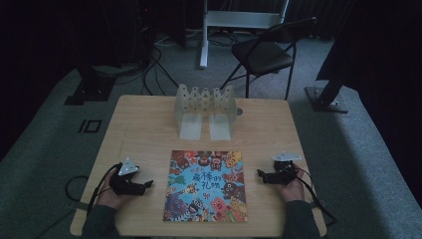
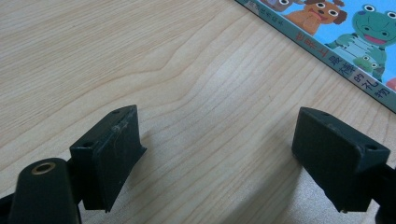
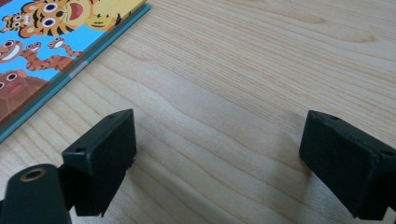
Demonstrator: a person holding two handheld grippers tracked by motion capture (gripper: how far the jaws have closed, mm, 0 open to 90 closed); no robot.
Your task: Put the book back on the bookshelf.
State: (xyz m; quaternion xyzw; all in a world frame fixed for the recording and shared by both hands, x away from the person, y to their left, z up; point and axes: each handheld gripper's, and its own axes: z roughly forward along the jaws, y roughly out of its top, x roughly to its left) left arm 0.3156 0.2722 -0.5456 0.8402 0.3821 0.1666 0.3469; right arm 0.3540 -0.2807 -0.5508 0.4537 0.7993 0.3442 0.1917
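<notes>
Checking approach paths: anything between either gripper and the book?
Nothing visible. The book lies flat mid-table; the left gripper sits off its left edge and the right gripper off its right edge, both open, with bare table in each gap. The rack stands behind the book, out of both paths.

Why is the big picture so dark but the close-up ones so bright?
The high view is dim and grainy, with the room behind the table nearly black; the left gripper view is bright, its jaws casting soft shadows; the right gripper view shows the picture book sharp and colourful.
</notes>
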